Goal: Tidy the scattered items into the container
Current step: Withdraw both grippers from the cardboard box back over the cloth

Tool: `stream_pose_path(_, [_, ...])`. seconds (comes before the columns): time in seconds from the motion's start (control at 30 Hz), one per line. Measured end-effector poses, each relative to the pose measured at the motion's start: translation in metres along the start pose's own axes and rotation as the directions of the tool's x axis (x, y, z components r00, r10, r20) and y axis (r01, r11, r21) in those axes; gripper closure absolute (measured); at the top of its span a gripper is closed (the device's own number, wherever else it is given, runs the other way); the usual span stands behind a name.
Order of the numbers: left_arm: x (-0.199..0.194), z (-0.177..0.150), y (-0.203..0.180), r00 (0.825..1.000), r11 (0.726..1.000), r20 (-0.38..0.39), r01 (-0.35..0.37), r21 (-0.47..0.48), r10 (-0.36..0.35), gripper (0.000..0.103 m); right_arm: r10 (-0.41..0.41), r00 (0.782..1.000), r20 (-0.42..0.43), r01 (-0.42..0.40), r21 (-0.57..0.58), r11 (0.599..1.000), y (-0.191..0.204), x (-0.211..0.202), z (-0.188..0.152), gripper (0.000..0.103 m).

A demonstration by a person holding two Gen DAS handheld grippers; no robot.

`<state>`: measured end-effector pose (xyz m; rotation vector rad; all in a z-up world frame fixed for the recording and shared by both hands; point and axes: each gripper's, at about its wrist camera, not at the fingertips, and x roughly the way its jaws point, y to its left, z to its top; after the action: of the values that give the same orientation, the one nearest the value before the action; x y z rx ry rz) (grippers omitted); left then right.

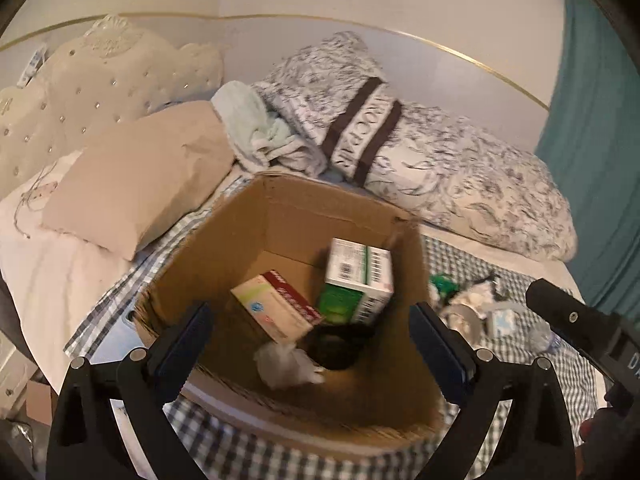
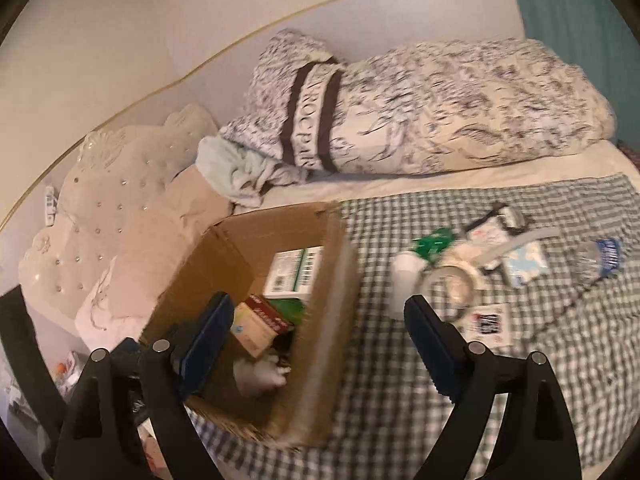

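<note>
An open cardboard box [image 1: 280,216] stands on the checked cloth on the bed; it also shows in the right wrist view [image 2: 320,280]. Inside lie a green-and-white carton [image 1: 358,276], a red-and-white carton [image 1: 276,304], crumpled white paper [image 1: 286,366] and a dark round thing [image 1: 336,346]. My left gripper [image 1: 312,350] is open and empty above the box mouth. My right gripper [image 2: 320,344] is open and empty over the box's right wall. Scattered items lie right of the box: a white cup [image 2: 404,276], a tape roll [image 2: 452,286], a green packet [image 2: 434,244], a plastic bottle [image 2: 600,258], a tissue pack [image 2: 526,262].
A beige pillow [image 1: 136,184] lies left of the box. A folded patterned quilt [image 2: 420,108] lies behind it against the wall. A tufted headboard [image 1: 80,92] is at the left. A teal curtain [image 1: 592,100] hangs at the right. A small card [image 2: 486,324] lies near my right finger.
</note>
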<state>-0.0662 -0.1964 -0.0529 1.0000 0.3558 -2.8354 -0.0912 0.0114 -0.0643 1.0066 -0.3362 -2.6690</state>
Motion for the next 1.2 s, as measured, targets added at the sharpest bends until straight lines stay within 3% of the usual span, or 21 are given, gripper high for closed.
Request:
stream_pose_path(0.27, [-0.033, -0.036, -0.063, 0.998, 0.996, -0.016, 0.064, 0.062, -0.063, 0.000, -0.090, 0.995, 0.040, 0.089, 0.025, 0.996, -0.060, -0.068, -0.027, 0.015])
stream_pose_path(0.67, [-0.047, -0.094, -0.147, 0.991, 0.976, -0.058, 0.132, 0.171, -0.123, 0.000, -0.246, 0.966, 0.082, 0.239, 0.087, 0.967, -0.151, -0.133, -0.069, 0.015])
stream_pose_path(1.0, [-0.005, -0.119, -0.184, 0.987, 0.967, -0.137, 0.113, 0.229, -0.083, 0.000, -0.253, 0.967, 0.044, 0.244, 0.152, 0.958, -0.209, -0.117, -0.080, 0.015])
stream_pose_path(1.2, [0.040, -0.122, -0.208, 0.979, 0.964, -0.189, 0.123, 0.234, -0.079, 0.000, -0.282, 0.959, 0.013, 0.276, 0.154, 0.949, -0.240, -0.096, -0.076, 0.015])
